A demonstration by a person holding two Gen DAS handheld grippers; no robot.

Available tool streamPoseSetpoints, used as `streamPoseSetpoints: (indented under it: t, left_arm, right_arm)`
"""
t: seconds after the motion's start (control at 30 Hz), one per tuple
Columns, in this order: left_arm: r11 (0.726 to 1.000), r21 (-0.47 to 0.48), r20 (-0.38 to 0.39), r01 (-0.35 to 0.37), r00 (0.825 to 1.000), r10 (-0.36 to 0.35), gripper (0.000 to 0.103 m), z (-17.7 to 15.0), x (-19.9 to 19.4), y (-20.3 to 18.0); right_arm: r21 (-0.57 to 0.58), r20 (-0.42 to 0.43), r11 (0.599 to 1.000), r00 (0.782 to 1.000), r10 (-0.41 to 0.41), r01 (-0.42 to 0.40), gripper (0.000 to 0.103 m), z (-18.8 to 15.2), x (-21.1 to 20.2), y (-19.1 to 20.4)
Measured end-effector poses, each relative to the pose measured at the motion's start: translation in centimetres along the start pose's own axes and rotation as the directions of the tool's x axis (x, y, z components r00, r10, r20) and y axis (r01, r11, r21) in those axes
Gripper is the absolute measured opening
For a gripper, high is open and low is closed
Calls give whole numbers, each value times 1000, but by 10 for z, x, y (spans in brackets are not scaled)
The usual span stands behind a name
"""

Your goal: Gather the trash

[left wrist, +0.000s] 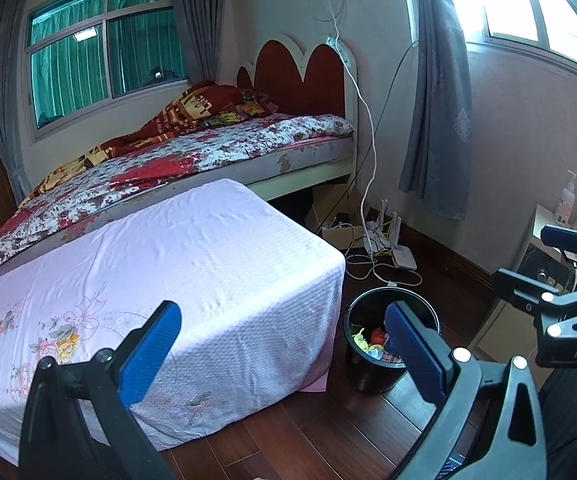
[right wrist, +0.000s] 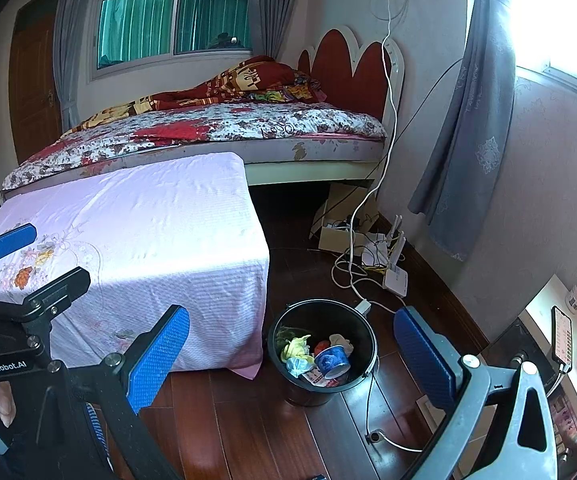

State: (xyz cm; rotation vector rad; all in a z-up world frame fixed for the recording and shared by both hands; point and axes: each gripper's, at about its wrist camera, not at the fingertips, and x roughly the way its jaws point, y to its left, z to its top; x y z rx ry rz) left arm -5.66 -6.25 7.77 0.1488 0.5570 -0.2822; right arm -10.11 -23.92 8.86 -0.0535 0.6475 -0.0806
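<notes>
A black bin (left wrist: 358,376) (right wrist: 308,394) stands on the wooden floor by the right corner of a low table under a pink cloth (left wrist: 188,280) (right wrist: 140,232). Inside the bin lie a yellow wrapper (right wrist: 294,346) (left wrist: 360,338), a blue paper cup (right wrist: 330,360), something red (left wrist: 378,334) and other scraps. My left gripper (left wrist: 282,350) (right wrist: 36,262) hovers open over the table's near corner, with nothing between its blue pads. My right gripper (right wrist: 292,356) (left wrist: 544,260) is open above the bin and holds nothing.
A bed (left wrist: 208,152) with a floral quilt stands behind the table. Cables and a white router (right wrist: 394,278) lie on the floor near the wall. At the right is a bedside cabinet (right wrist: 540,312) with a phone (right wrist: 562,338) and a pump bottle (left wrist: 564,204).
</notes>
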Motion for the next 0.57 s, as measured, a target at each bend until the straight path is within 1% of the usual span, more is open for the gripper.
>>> streamPoseSetpoints:
  t: [0.23, 0.37, 0.57]
  left_arm:
    - [1000, 4, 0, 7, 1000, -7, 102, 0, 1, 3]
    - [1000, 1, -17, 21, 1000, -21, 102, -1, 4, 6]
    - [999, 14, -8, 33, 999, -32, 102, -5, 6, 10]
  right_arm:
    - [-2, -1, 1000, 1000, -2, 2, 103, 0, 0, -4]
    - [-2, -3, 1000, 1000, -3, 3, 103, 0, 0, -4]
    - [2, -8, 1000, 1000, -4, 4, 103, -3, 2, -7]
